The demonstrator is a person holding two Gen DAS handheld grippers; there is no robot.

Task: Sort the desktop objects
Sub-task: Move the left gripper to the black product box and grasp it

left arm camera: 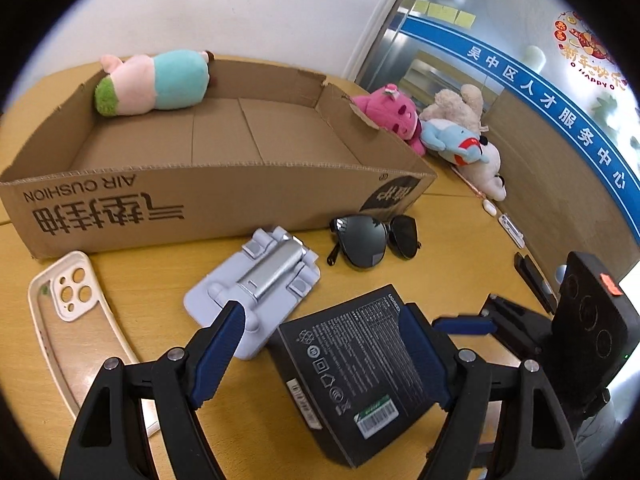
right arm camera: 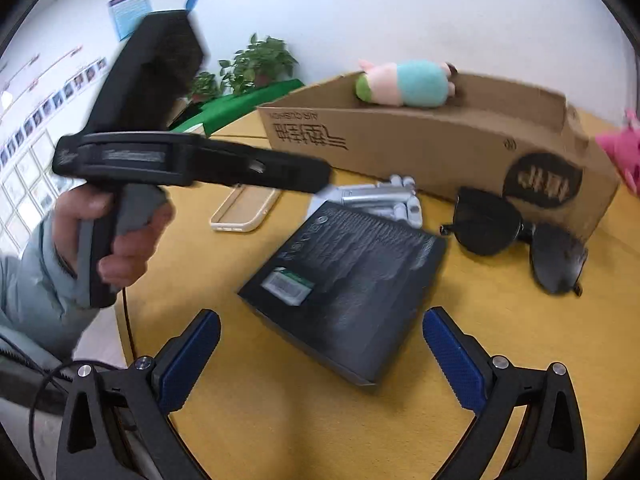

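Tabletop [right arm camera: 280, 420] bare near edge — black box [right arm camera: 348, 280] midway.

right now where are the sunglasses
The sunglasses lie on the table, in front of the cardboard box, right of the phone stand in the left wrist view.

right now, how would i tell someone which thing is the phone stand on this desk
Find the long shallow cardboard box with upside-down print on the yellow wooden desk. Just in front of it, between the cream phone case and the black sunglasses, lies the pale grey folded phone stand, the only item with a silver metal bar.
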